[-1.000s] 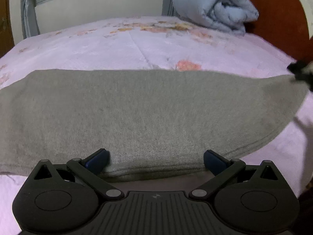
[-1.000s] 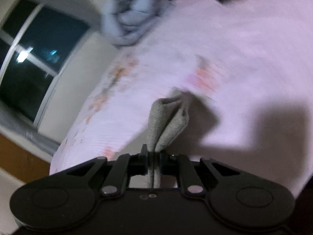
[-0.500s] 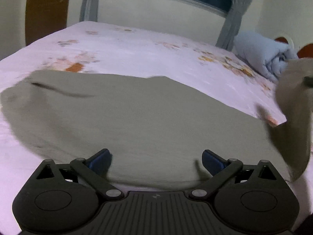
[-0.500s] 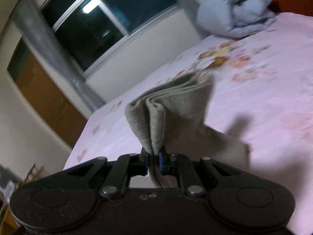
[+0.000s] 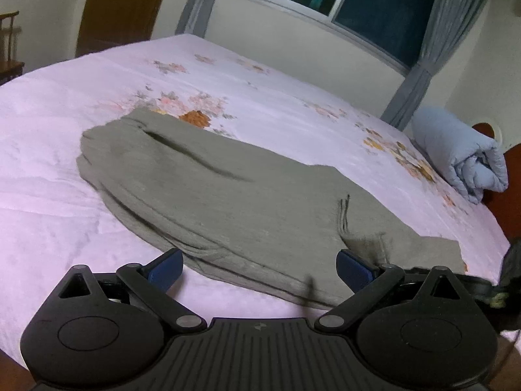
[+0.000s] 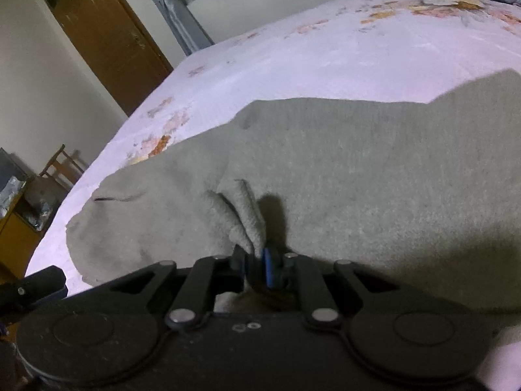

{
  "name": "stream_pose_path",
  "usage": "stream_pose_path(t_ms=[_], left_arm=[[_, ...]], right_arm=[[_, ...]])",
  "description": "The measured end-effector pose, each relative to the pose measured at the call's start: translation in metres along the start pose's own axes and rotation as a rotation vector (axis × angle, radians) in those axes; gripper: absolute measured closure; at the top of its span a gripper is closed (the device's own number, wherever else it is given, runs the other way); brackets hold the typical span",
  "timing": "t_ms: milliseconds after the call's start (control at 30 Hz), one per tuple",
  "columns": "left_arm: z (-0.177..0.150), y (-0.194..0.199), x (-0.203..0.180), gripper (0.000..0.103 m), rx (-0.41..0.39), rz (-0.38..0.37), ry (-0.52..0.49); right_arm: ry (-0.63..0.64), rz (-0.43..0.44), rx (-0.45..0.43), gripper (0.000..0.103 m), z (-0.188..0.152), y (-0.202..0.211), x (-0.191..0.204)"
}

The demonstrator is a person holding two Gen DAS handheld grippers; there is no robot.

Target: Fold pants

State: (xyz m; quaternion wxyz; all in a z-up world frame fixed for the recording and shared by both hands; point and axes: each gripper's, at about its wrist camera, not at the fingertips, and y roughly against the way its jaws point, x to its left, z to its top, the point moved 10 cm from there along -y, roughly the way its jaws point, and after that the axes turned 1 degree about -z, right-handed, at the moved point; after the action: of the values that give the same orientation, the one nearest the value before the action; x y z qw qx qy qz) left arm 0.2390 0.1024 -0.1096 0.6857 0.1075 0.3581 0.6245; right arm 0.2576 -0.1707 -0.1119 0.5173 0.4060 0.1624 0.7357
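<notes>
Grey-green pants (image 5: 228,202) lie flat on the pink floral bed (image 5: 97,104), folded over on themselves; they also fill the right wrist view (image 6: 358,163). My left gripper (image 5: 259,268) is open and empty, its blue pads spread at the near edge of the pants. My right gripper (image 6: 255,255) is shut on a bunched fold of the pants cloth (image 6: 241,208) and holds it low over the laid-out fabric. Part of the right gripper shows at the right edge of the left wrist view (image 5: 488,288).
A rolled light-blue blanket (image 5: 462,153) lies by the red-brown headboard (image 5: 501,195). A window with grey curtains (image 5: 420,65) is behind the bed. A brown door (image 6: 104,36), a wooden chair (image 6: 62,166) and a cabinet (image 6: 16,215) stand beyond the bed's far edge.
My right gripper carried the held end of the pants across and down onto the rest of the pants. My left gripper stayed open and swung to face the waist end.
</notes>
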Motion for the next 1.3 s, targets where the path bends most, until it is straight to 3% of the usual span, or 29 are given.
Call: stream_pose_path(t_ms=[33, 67, 100, 133, 167, 233, 300, 333, 367, 433, 467, 567, 667, 800, 1033, 1100, 1167, 1300], left_arm=[[0.001, 0.001, -0.004, 0.003, -0.003, -0.005, -0.010], [0.002, 0.001, -0.009, 0.003, -0.008, -0.007, -0.021], [0.004, 0.000, -0.015, 0.003, -0.010, -0.012, -0.029], [0.004, 0.002, -0.024, 0.003, -0.009, -0.031, -0.031], [0.006, 0.001, -0.033, 0.003, -0.010, -0.060, -0.031], [0.009, -0.008, -0.056, 0.003, -0.008, -0.090, -0.046], [0.011, -0.023, -0.082, 0.003, -0.005, -0.088, -0.089], [0.010, -0.030, -0.092, 0.003, -0.003, -0.076, -0.109], [0.006, -0.041, -0.101, 0.003, 0.011, -0.052, -0.142], [-0.011, -0.073, -0.104, 0.003, 0.114, 0.091, -0.228], [-0.022, -0.085, -0.102, 0.003, 0.157, 0.103, -0.238], [-0.027, -0.082, -0.099, 0.003, 0.138, 0.106, -0.241], [-0.006, -0.046, -0.083, 0.003, 0.038, 0.091, -0.175], [0.025, -0.011, -0.014, 0.003, -0.057, 0.130, -0.021], [0.052, -0.021, 0.093, 0.003, -0.044, 0.246, 0.151], [0.053, -0.031, 0.116, 0.003, -0.032, 0.227, 0.235], [0.050, -0.042, 0.131, 0.003, -0.014, 0.235, 0.255], [0.041, -0.063, 0.146, 0.003, 0.010, 0.209, 0.277]], right_arm=[[0.022, -0.002, -0.007, 0.087, 0.000, 0.013, 0.004], [0.045, -0.005, -0.025, 0.065, 0.004, 0.025, 0.005], [0.076, 0.001, -0.075, 0.032, 0.009, 0.045, 0.005], [0.104, 0.002, -0.129, 0.022, 0.014, 0.061, 0.001], [0.115, -0.009, -0.165, 0.019, 0.018, 0.078, -0.008], [0.071, -0.017, -0.182, 0.025, 0.023, 0.102, -0.031], [0.027, -0.068, -0.166, 0.045, 0.025, 0.113, -0.065], [0.002, -0.072, -0.148, 0.048, 0.023, 0.113, -0.077], [-0.028, -0.070, -0.134, 0.058, 0.019, 0.112, -0.087], [-0.049, -0.134, -0.039, 0.068, 0.003, 0.093, -0.108], [-0.085, -0.140, -0.001, 0.076, -0.006, 0.087, -0.117], [-0.121, -0.097, -0.014, 0.077, -0.003, 0.094, -0.120], [-0.108, -0.080, -0.125, 0.071, 0.014, 0.122, -0.116], [-0.076, -0.080, -0.119, 0.069, 0.012, 0.128, -0.117], [-0.125, -0.116, -0.132, 0.062, 0.003, 0.125, -0.122], [-0.122, -0.139, -0.150, 0.051, 0.003, 0.128, -0.122], [-0.095, -0.182, -0.174, 0.043, 0.003, 0.131, -0.120], [-0.081, -0.274, -0.225, 0.044, 0.004, 0.135, -0.120]])
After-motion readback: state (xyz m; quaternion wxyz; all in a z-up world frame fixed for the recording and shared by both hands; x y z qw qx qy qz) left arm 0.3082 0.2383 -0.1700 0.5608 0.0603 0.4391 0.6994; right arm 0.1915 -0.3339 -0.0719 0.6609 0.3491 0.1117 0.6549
